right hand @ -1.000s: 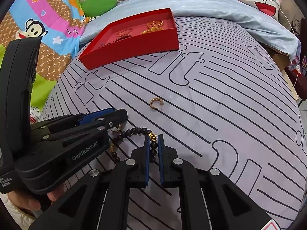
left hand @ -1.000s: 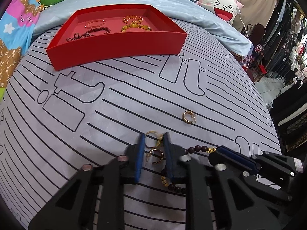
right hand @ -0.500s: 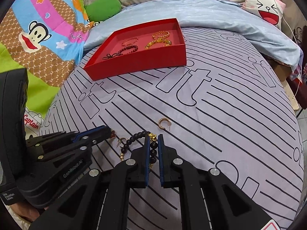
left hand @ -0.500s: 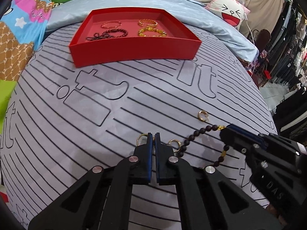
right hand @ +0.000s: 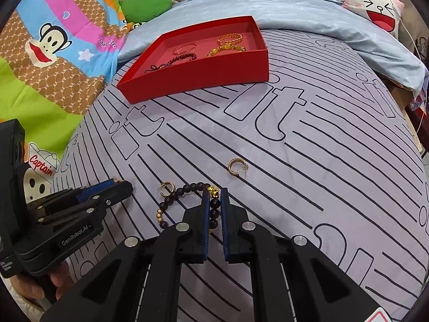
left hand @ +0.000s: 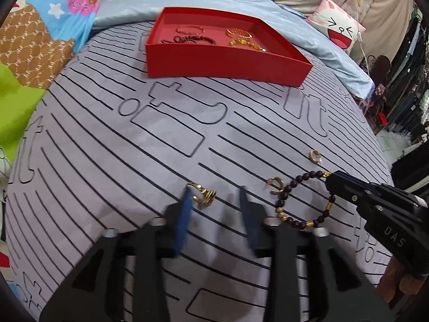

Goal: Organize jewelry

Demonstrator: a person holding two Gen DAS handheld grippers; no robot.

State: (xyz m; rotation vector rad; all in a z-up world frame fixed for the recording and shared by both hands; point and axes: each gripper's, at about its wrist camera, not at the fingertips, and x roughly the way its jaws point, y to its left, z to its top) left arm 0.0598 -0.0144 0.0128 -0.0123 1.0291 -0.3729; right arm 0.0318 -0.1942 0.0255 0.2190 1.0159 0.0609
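A red tray sits at the far side of the bed with several bracelets in it. My left gripper is open, its jaws blurred, and a gold ring lies between them by the left finger. My right gripper is shut on a dark bead bracelet with gold beads, which still trails on the bedspread. A gold hoop earring lies beside the bracelet. Another hoop earring lies farther out.
The grey bedspread has black stripes. A light blue quilt and a cartoon pillow lie behind the tray. A colourful monkey blanket is at the left. Clothes racks stand at the right.
My left gripper was shut half a second ago and has opened, leaving the gold ring between its jaws. The right gripper stays shut on the bead bracelet.
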